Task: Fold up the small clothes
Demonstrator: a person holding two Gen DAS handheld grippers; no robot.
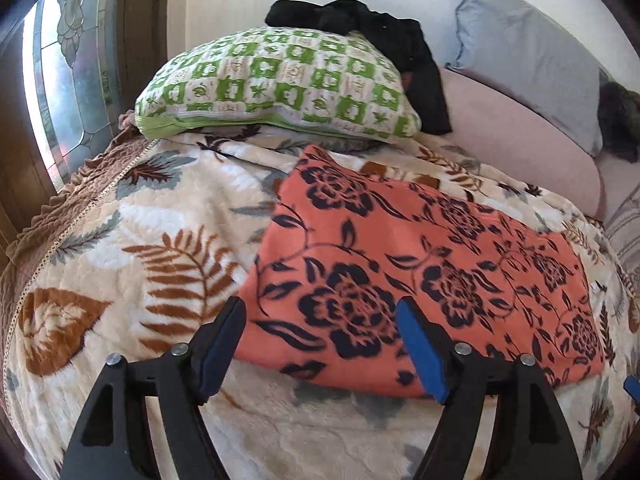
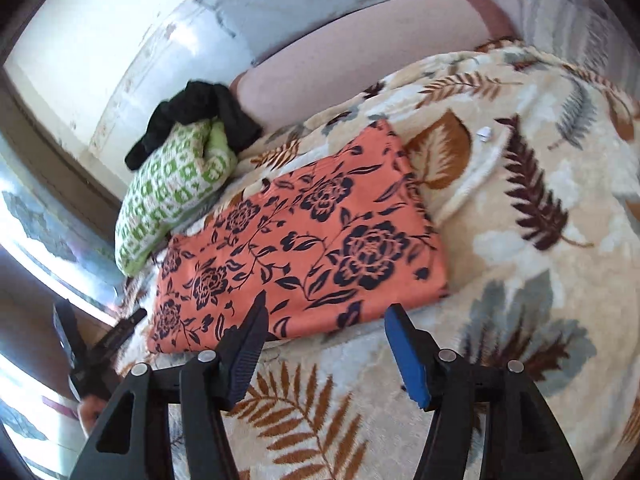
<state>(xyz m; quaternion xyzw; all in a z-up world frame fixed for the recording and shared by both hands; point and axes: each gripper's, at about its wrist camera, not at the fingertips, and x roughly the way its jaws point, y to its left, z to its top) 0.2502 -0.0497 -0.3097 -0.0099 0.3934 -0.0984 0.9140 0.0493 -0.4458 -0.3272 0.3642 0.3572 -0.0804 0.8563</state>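
An orange cloth with dark blue flowers (image 1: pixel 420 272) (image 2: pixel 304 240) lies folded flat in a rectangle on the leaf-print blanket. My left gripper (image 1: pixel 320 308) stands open over the cloth's near left corner, with nothing pinched between its blue pads. My right gripper (image 2: pixel 328 304) is open too, hovering at the cloth's near edge with the fabric just beyond its fingertips. The left gripper (image 2: pixel 80 352) also shows at the left edge of the right wrist view. A black garment (image 1: pixel 380 32) (image 2: pixel 200 116) lies crumpled on top of a green pillow.
The green-and-white pillow (image 1: pixel 276 80) (image 2: pixel 172 188) sits behind the cloth. A grey-blue pillow (image 1: pixel 528 64) and a pale pink bolster (image 1: pixel 520 148) lie along the white wall. A stained-glass window (image 1: pixel 72 72) stands to the left. The leaf-print blanket (image 1: pixel 140 240) (image 2: pixel 520 220) covers the bed.
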